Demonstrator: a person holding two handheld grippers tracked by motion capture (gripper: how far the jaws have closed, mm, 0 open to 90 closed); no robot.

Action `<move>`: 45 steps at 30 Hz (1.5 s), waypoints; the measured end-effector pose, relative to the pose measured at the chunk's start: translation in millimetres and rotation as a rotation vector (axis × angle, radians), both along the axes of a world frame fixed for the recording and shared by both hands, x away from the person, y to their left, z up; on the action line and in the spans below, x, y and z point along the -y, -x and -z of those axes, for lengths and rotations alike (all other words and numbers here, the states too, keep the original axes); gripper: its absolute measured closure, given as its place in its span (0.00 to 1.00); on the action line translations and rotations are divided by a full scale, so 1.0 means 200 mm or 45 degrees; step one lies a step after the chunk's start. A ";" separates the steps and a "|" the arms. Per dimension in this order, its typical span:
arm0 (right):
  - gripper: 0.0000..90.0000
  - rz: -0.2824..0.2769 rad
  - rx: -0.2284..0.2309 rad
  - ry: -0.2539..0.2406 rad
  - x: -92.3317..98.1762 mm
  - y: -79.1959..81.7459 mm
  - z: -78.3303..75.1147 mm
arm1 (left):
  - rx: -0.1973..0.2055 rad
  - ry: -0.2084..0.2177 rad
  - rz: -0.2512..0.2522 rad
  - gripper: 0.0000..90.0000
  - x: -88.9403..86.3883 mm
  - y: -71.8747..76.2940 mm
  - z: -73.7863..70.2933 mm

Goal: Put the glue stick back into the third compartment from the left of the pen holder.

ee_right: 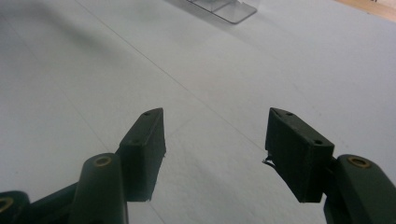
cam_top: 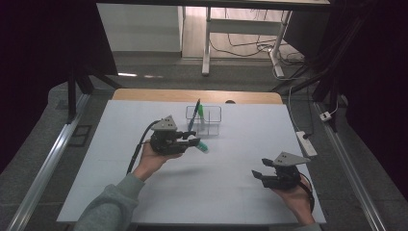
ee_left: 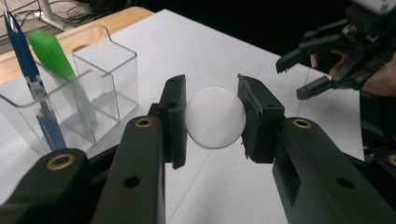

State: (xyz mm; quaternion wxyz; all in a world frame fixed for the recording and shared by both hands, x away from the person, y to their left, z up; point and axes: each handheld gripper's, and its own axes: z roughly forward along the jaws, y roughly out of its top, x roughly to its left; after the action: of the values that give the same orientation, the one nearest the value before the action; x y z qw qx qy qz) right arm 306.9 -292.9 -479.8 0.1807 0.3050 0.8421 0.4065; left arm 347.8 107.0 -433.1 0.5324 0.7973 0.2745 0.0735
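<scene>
My left gripper hovers just left of the table's centre, shut on a round white object seen end-on between the pads. In the high view this object has a teal end sticking out to the right. Just behind it stands a clear plastic organiser with several compartments. A blue pen and a green marker-like item lean in it. My right gripper is near the front right, open over bare white surface, with nothing between its jaws.
A white sheet covers the wooden table. A power strip lies on the floor past the sheet's right edge. Desk legs and cables stand beyond the table's far edge.
</scene>
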 end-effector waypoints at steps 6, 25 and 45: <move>0.42 0.021 -0.004 0.002 0.05 0.01 0.01 | 0.013 -0.018 -0.015 0.71 0.02 -0.05 -0.05; 0.42 0.050 -0.013 0.000 0.08 0.00 0.02 | 0.019 -0.038 -0.089 0.71 0.08 -0.24 -0.16; 0.43 0.066 -0.016 0.002 0.10 -0.01 0.02 | -0.005 -0.079 -0.160 0.71 0.15 -0.43 -0.20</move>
State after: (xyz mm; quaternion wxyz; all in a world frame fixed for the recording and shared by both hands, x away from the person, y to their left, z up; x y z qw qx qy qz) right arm 308.6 -312.8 -483.9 0.1862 0.3292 0.8352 0.3992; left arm 433.4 77.7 -392.6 0.5013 0.7947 0.3228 0.1137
